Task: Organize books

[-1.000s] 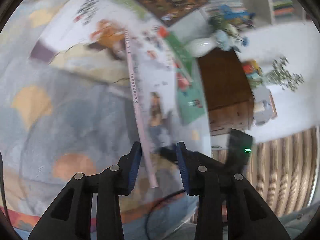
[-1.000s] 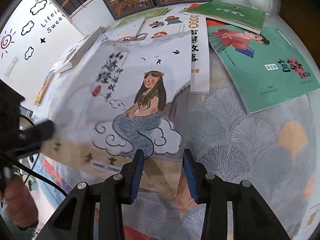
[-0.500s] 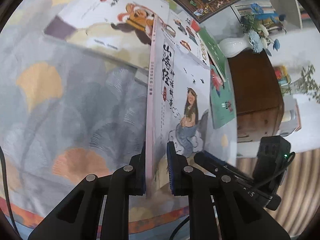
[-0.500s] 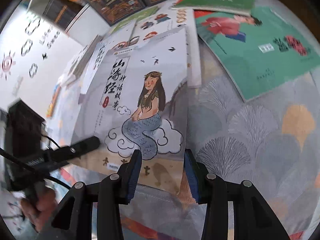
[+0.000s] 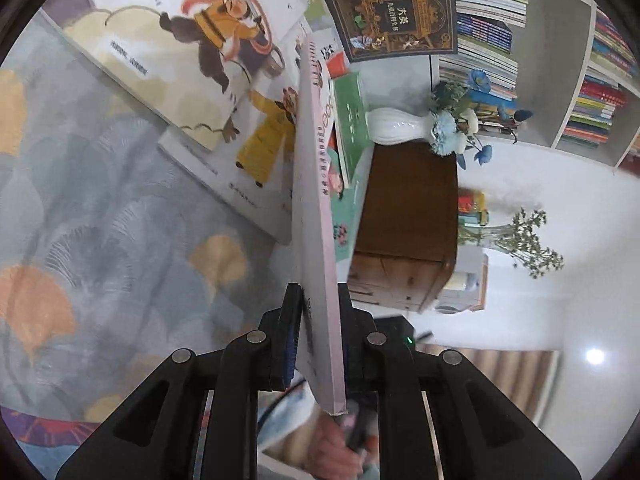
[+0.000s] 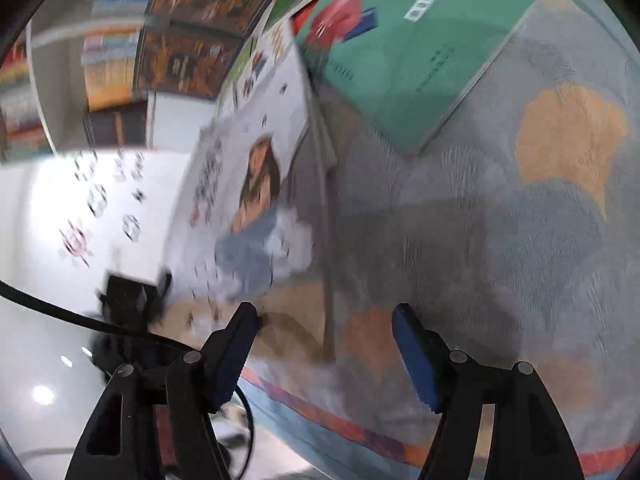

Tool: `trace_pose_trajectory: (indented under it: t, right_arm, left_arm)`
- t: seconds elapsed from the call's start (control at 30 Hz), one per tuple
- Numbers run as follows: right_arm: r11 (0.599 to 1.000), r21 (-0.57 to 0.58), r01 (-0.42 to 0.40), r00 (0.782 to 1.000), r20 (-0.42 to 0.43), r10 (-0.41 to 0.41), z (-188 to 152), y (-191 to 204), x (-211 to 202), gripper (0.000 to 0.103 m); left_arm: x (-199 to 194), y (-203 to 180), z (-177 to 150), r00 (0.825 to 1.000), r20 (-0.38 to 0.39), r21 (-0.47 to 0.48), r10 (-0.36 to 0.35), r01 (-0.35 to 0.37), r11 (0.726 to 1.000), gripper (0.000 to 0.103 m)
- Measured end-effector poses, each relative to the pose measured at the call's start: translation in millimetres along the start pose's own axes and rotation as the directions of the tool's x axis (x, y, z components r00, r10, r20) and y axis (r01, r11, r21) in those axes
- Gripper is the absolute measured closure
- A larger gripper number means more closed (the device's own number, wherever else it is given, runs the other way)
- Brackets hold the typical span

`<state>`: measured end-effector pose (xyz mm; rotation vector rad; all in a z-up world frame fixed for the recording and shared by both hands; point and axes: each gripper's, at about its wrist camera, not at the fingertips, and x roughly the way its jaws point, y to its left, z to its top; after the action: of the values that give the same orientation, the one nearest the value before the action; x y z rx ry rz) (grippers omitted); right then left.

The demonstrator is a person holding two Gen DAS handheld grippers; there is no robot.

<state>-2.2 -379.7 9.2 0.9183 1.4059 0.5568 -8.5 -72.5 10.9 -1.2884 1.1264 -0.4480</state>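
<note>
My left gripper point(image 5: 318, 336) is shut on the lower edge of the mermaid book point(image 5: 314, 216), which stands on edge, lifted off the table, seen edge-on with its pink spine. In the right wrist view the same book point(image 6: 256, 200) shows blurred, its mermaid cover tilted up to the left. My right gripper point(image 6: 324, 344) is open and empty, low over the patterned tablecloth point(image 6: 500, 240). Other picture books lie flat: a monkey-figure book point(image 5: 192, 40), a yellow-robed figure book point(image 5: 248, 160), a green book point(image 6: 408, 40).
Dark ornate books point(image 5: 392, 12) lean against a bookshelf point(image 5: 560, 60) at the back. A white vase with blue flowers point(image 5: 400, 126) stands on a brown wooden cabinet point(image 5: 404, 224). The table's front edge point(image 6: 360, 428) has a red-orange border.
My left gripper has closed on the mermaid book and raised it upright on edge. My right gripper has opened wide and let go of the book.
</note>
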Motion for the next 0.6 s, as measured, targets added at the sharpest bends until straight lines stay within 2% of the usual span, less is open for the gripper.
trace_pose_trajectory:
  t: [0.1,0.2,0.27,0.37,0.43,0.5,0.57,0.6]
  right_arm:
    - [0.999,0.016,-0.037,0.999,-0.007,0.037,11.7,3.8,10.1,0.036]
    - [0.999,-0.016,-0.044,0.999,-0.022,0.044,16.1,18.8,21.0,0.054]
    - [0.999,-0.049,-0.013,1.0,-0.015,0.012,15.5,27.1,22.4,0.055]
    - [0.982,-0.177,0.069,0.998,0.005,-0.069,6.9,48.8,20.6,0.058]
    - [0.938,-0.302,0.168,0.986,0.044,-0.163,-3.1,68.7,20.2,0.059]
    - [0.869,-0.417,0.268,0.963,0.09,-0.254,-14.4,90.3,25.3,0.059]
    - [0.807,-0.493,0.325,0.944,0.123,-0.306,-24.3,105.9,30.8,0.059]
    - [0.766,-0.532,0.362,0.93,0.148,-0.337,-30.3,114.6,34.5,0.059]
  left_arm:
    - [-1.3,4.9,0.6,1.0,-0.01,-0.02,0.002,-0.002,1.0,0.091]
    - [-1.3,17.7,3.8,0.998,-0.031,-0.092,-0.048,0.045,0.995,0.091]
    - [-2.7,26.3,4.7,0.997,-0.038,-0.133,-0.074,0.069,0.989,0.091]
    - [-10.6,28.0,4.1,0.999,-0.028,-0.103,-0.02,0.017,0.995,0.091]
    - [-13.6,22.8,2.3,0.999,-0.029,-0.054,0.032,-0.033,0.998,0.091]
    - [-15.9,13.8,0.4,0.994,-0.016,0.014,0.106,-0.106,0.994,0.091]
    - [-18.5,-3.7,-3.3,0.974,0.02,0.126,0.227,-0.228,0.965,0.091]
    - [-18.8,-7.1,-3.3,0.97,0.021,0.151,0.244,-0.244,0.958,0.091]
